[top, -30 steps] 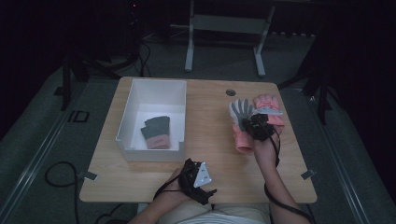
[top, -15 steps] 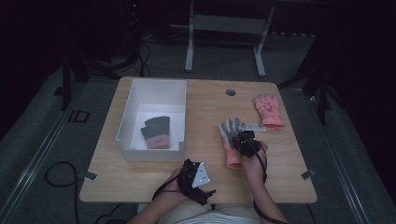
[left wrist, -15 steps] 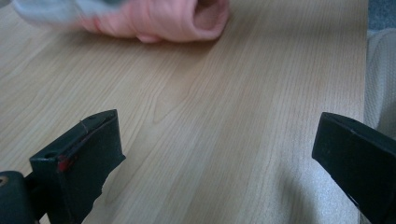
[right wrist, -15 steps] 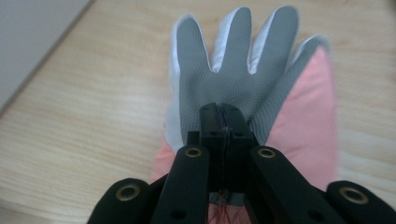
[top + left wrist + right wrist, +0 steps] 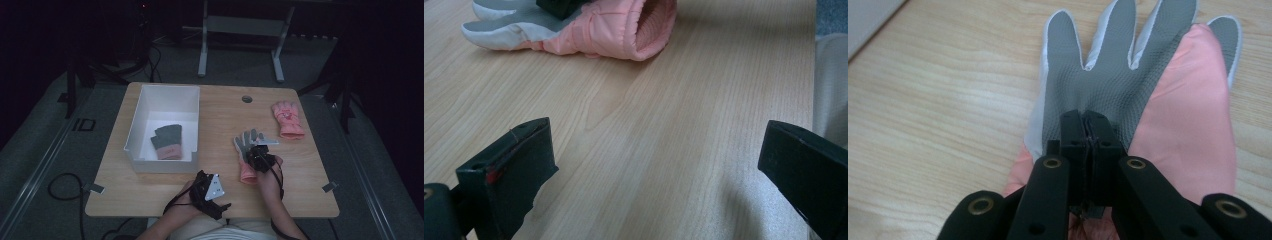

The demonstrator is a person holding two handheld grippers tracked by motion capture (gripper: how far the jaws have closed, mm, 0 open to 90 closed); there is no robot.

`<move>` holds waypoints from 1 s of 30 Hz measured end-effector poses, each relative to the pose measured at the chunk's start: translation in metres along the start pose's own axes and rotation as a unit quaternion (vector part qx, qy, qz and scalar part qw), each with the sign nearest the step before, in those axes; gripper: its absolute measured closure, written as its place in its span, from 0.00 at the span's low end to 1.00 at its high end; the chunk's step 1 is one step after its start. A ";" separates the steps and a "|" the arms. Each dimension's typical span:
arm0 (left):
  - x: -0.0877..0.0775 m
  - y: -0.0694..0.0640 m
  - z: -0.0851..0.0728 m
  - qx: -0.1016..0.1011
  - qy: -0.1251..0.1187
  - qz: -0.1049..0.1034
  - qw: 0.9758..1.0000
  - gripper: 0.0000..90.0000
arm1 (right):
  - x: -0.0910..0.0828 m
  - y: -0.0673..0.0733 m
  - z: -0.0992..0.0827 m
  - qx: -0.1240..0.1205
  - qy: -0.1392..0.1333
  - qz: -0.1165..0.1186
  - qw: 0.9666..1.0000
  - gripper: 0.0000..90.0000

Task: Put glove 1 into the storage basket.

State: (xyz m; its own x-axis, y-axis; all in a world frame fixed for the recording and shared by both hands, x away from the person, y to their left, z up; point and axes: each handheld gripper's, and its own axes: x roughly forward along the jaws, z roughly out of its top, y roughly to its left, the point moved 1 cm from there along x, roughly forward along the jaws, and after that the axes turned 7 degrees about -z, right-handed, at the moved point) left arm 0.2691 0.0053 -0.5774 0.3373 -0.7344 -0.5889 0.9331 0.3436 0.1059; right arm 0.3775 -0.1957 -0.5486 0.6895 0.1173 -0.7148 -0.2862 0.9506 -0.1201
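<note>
High view, from the left: a white bin [image 5: 162,102] sits on the bench [image 5: 220,115] with a dark glove [image 5: 167,141] already lying in it, which suggests gloves are being collected there. Near the front edge the left tool [image 5: 210,192] rests low over bare wood, its jaws wide apart with nothing between them, probably waiting to help. Just to its right, the right tool [image 5: 260,155] has its jaws pressed together on the palm of the pink and grey glove [image 5: 248,150], pinching the fabric so the glove can be carried. That glove lies flat near the bench's middle, grey palm up, its long axis running front to back: fingers point away from the person, the pink cuff toward them. Farther right, a second pink glove [image 5: 287,119] lies well apart, likewise fingers away.
</note>
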 end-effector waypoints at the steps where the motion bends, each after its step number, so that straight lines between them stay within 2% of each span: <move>1: 0.000 0.000 0.000 0.001 0.000 0.001 1.000 0.01 | 0.000 0.001 0.000 -0.011 0.003 -0.001 1.000 0.96; 2: 0.000 -0.001 0.000 0.002 -0.002 0.002 1.000 0.01 | 0.000 0.000 0.001 -0.016 0.005 0.000 1.000 0.95; 4: 0.000 -0.002 0.001 0.003 -0.006 0.000 1.000 0.01 | -0.001 -0.002 0.002 -0.012 0.006 0.012 1.000 0.91; 6: 0.000 -0.001 0.000 0.002 -0.008 0.001 1.000 0.02 | -0.006 -0.004 0.004 -0.003 0.001 0.020 1.000 0.82; 9: 0.001 0.000 0.000 0.001 -0.004 0.000 1.000 0.02 | -0.021 -0.009 0.009 -0.006 -0.022 0.027 0.999 0.77; 11: 0.001 0.000 0.000 -0.003 -0.008 -0.003 1.000 0.02 | -0.032 -0.018 0.012 -0.004 -0.043 0.027 0.999 0.74; 13: 0.000 0.000 0.000 -0.005 -0.010 -0.003 1.000 0.02 | -0.040 -0.034 0.016 0.000 -0.062 0.021 0.998 0.73; 15: 0.000 0.000 0.000 -0.007 -0.010 -0.006 1.000 0.02 | -0.043 -0.054 0.018 0.004 -0.074 0.006 0.997 0.70; 20: 0.000 0.000 0.000 -0.008 -0.009 -0.008 1.000 0.02 | -0.038 -0.105 0.025 0.031 -0.085 -0.019 0.996 0.69; 22: -0.001 0.001 0.001 -0.011 -0.015 -0.009 1.000 0.02 | -0.034 -0.122 0.031 0.033 -0.089 -0.032 0.995 0.70; 26: 0.000 0.001 0.001 -0.014 -0.017 -0.012 1.000 0.02 | -0.020 -0.150 0.044 0.044 -0.096 -0.039 0.994 0.70; 30: 0.000 0.001 0.000 -0.015 -0.015 -0.014 1.000 0.02 | -0.001 -0.169 0.055 0.050 -0.098 -0.050 0.993 0.67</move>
State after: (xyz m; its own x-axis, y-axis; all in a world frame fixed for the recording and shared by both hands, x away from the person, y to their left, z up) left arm 0.2702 0.0057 -0.5769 0.3149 -0.7611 -0.5670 0.9384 0.3393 0.0657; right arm 0.4618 -0.3403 -0.4901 0.8302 0.0647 -0.5536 -0.1483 0.9831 -0.1075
